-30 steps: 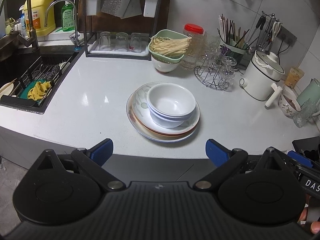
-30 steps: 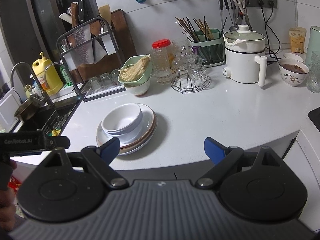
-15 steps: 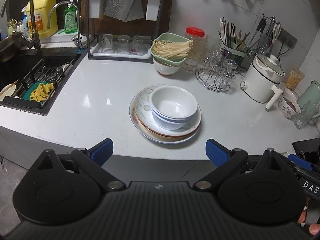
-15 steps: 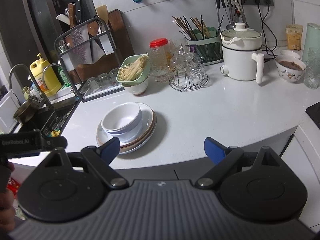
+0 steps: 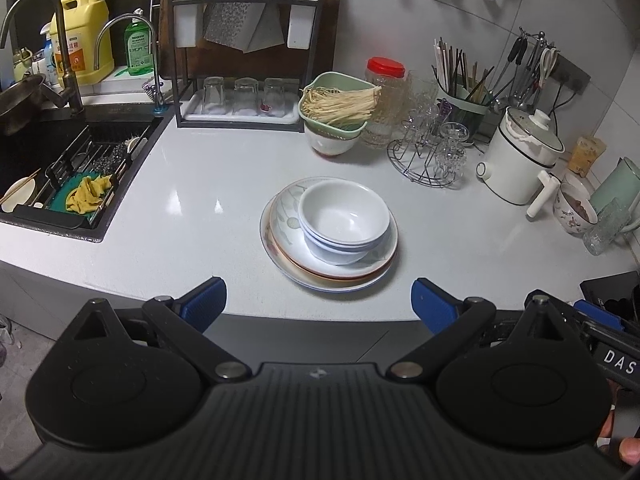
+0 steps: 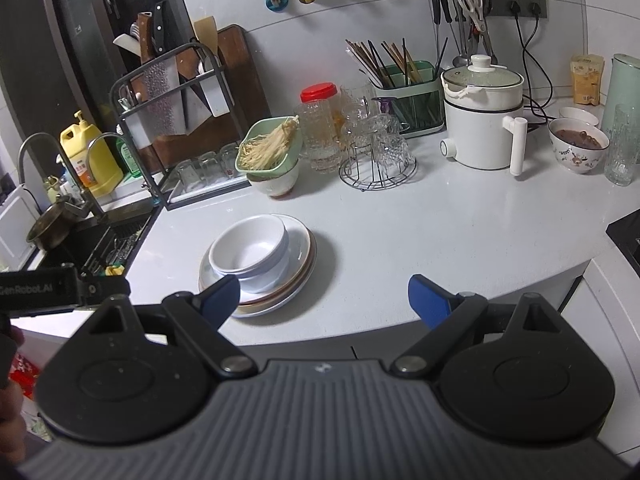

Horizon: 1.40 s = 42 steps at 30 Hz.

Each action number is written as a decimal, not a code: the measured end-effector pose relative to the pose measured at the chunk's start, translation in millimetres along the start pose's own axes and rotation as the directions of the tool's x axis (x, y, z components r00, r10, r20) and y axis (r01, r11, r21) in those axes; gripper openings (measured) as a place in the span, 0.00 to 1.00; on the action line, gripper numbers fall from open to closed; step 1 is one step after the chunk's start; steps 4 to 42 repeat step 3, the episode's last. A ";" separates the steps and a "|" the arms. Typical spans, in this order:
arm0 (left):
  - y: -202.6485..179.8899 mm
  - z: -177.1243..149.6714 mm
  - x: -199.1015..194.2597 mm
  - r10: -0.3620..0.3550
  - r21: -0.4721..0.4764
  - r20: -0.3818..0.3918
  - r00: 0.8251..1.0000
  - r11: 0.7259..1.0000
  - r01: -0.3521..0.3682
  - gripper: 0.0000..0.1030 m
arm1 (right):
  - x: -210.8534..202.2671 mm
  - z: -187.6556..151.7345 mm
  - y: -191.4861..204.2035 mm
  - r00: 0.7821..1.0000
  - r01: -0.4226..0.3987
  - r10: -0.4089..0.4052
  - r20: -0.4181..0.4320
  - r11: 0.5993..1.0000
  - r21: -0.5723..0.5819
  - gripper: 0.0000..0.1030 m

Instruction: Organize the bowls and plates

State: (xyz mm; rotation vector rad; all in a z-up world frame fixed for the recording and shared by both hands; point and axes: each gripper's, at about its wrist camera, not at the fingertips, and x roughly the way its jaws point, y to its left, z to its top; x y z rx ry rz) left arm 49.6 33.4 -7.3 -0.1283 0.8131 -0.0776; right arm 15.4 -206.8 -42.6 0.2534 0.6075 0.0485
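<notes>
Nested white bowls (image 5: 344, 220) (image 6: 250, 252) sit on a stack of plates (image 5: 288, 252) (image 6: 302, 264) in the middle of the white counter. My left gripper (image 5: 318, 304) hangs open off the counter's front edge, short of the stack, with nothing between its blue pads. The right gripper (image 6: 324, 296) is also open and empty, back from the front edge, with the stack just beyond its left pad. Part of the right gripper (image 5: 600, 320) shows at the right of the left wrist view. The left gripper's body (image 6: 60, 290) shows at the left of the right wrist view.
A sink (image 5: 60, 168) with a rack and yellow cloth lies at the left. Behind the stack stand a green basket of noodles on a bowl (image 5: 334, 120), a glass rack (image 5: 432, 148), a white electric pot (image 5: 524, 156), a floral bowl of food (image 6: 578, 148) and a drying rack with glasses (image 5: 240, 96).
The left gripper has risen slightly and drawn back, so the stack sits a little farther and lower in its view. The right gripper has barely shifted. Both stay open.
</notes>
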 end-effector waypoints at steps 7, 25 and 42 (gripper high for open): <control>1.5 1.1 -3.1 0.007 -0.005 -0.007 1.000 1.000 -0.007 0.98 | 0.2 1.6 0.9 1.000 -0.006 0.006 -0.011 1.000 0.005 0.90; 1.5 1.1 -3.1 0.007 -0.005 -0.007 1.000 1.000 -0.007 0.98 | 0.2 1.6 0.9 1.000 -0.006 0.006 -0.011 1.000 0.005 0.90; 1.5 1.1 -3.1 0.007 -0.005 -0.007 1.000 1.000 -0.007 0.98 | 0.2 1.6 0.9 1.000 -0.006 0.006 -0.011 1.000 0.005 0.90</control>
